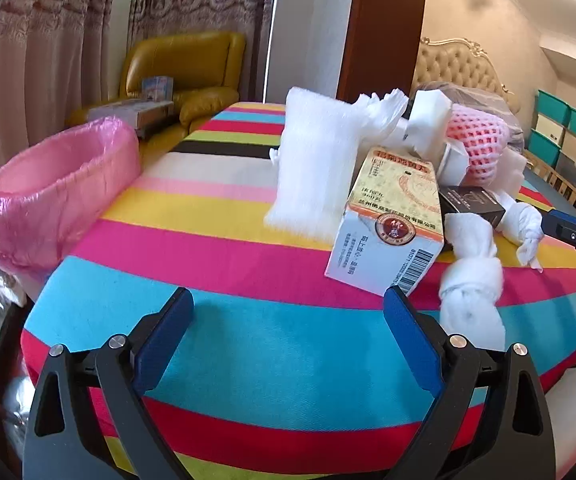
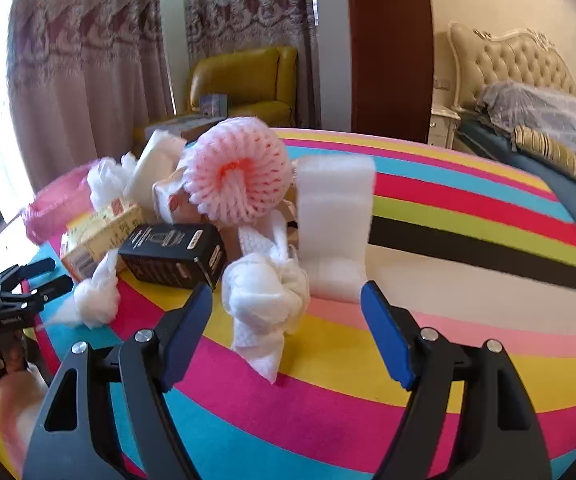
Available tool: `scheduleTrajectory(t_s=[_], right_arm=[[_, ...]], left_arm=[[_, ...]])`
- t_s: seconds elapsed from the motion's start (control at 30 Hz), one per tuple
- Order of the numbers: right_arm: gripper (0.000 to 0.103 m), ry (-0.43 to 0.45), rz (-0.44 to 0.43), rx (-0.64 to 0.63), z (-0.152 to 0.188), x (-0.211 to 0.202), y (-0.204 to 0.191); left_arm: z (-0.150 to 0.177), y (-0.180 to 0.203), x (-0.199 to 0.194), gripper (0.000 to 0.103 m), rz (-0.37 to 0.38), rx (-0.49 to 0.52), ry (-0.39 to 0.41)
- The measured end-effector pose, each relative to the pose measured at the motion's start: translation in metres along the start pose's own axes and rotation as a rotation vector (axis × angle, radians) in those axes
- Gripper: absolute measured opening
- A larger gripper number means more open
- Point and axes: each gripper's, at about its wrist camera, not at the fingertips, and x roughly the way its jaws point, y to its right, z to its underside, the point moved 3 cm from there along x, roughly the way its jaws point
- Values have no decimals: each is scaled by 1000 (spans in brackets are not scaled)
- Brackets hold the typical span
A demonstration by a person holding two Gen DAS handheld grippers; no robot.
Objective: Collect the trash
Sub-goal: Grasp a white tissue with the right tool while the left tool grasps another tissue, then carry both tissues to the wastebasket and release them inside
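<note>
The left gripper (image 1: 288, 300) has its fingers spread and holds nothing; the yellow and white box (image 1: 387, 232) stands just beyond its right finger, and the pink bin (image 1: 56, 196) is far off to the left. The right gripper (image 2: 286, 296) is also spread and empty, with a knotted white paper (image 2: 264, 296) lying on the striped cloth (image 2: 467, 320) between its fingertips, and the black box (image 2: 174, 256) beyond its left finger.

On the medicine carton (image 1: 391, 216) near my left fingers I could make out red Chinese characters on the yellow top, too blurred to read, a round dark-red seal and a barcode with tiny digits. The black box (image 2: 174, 254) bore pale print I couldn't read.
</note>
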Motion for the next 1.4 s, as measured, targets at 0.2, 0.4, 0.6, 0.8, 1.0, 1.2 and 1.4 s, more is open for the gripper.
scheduleTrajectory(t_s=[0.2,0.4,0.6,0.8,1.0,1.2,1.4], right_arm=[[74,-33,29,-70,-11,14,-20],[47,-129,3,-13,-5,37,-13],[36,-95,-15,2,-5,32,-12],[36,-44,-28,74,-4,22,3],[36,-31,-38,74,-2,19,6],[36,-26,-47,80,-2,16,11],[36,-22,-52,80,-1,14,12]], left_arm=[[8,7,0,89,-36,61,3],[4,22,-23,89,2,127,64],[-1,60,-49,89,147,271,114],[5,97,-35,63,250,420,55],[5,109,-12,59,243,471,11],[14,114,8,35,238,494,-36],[21,115,-3,31,238,510,15]])
